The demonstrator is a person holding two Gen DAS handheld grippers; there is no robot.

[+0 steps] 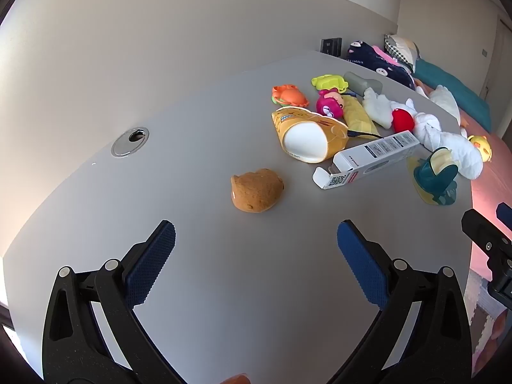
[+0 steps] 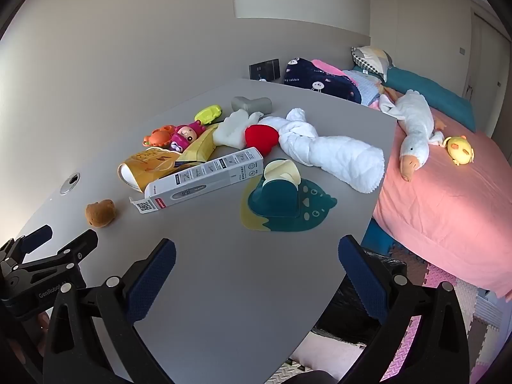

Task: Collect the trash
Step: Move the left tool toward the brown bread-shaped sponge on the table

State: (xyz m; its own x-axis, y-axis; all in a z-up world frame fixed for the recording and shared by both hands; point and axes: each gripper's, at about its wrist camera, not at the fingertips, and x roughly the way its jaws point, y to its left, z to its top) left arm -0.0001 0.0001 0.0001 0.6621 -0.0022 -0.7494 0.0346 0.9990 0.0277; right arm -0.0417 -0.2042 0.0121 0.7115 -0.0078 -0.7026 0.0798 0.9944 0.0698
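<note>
Both grippers, left gripper [image 1: 256, 240] and right gripper [image 2: 256, 256], hover wide and empty over the worktop [image 1: 224, 288]. Best first target: the open box [image 2: 204, 176] at centre frame, grasped across its narrow sides.

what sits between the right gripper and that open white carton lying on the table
Nothing visible does: only bare table lies between the open right gripper and the white carton. The teal mat sits to the carton's right.
</note>
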